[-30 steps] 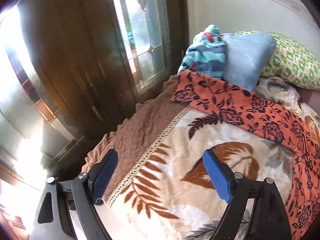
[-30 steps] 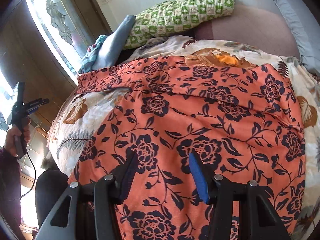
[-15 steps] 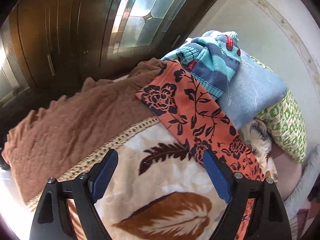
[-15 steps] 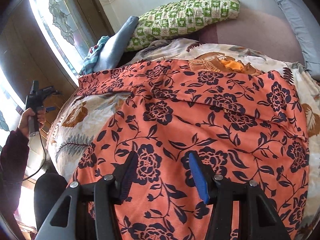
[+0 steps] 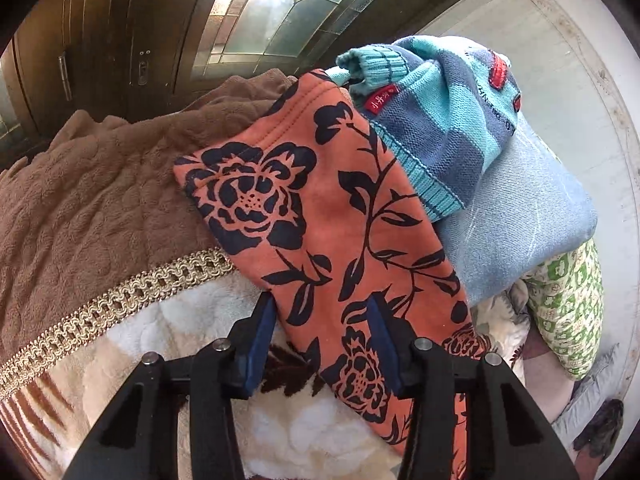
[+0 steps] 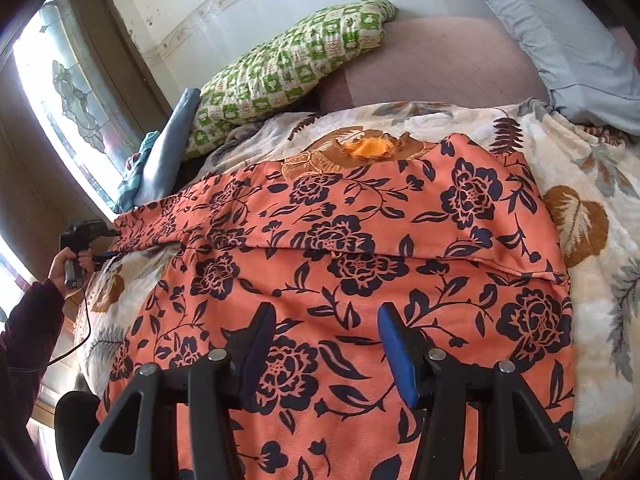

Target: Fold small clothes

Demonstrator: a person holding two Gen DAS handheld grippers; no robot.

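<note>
The orange floral garment [image 6: 360,264] lies spread across the bed blanket [image 6: 592,208], barely folded. The left gripper [image 5: 320,340] is closing around its sleeve end; the right gripper [image 6: 326,344] hovers half-open above the body. A striped sweater's [image 5: 436,120] red label is unreadable.

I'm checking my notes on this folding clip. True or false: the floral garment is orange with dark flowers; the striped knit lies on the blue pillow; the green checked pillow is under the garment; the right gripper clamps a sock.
1. The floral garment is orange with dark flowers. True.
2. The striped knit lies on the blue pillow. True.
3. The green checked pillow is under the garment. False: it lies beyond it, by the wall.
4. The right gripper clamps a sock. False: its jaws stand apart over the garment.
</note>
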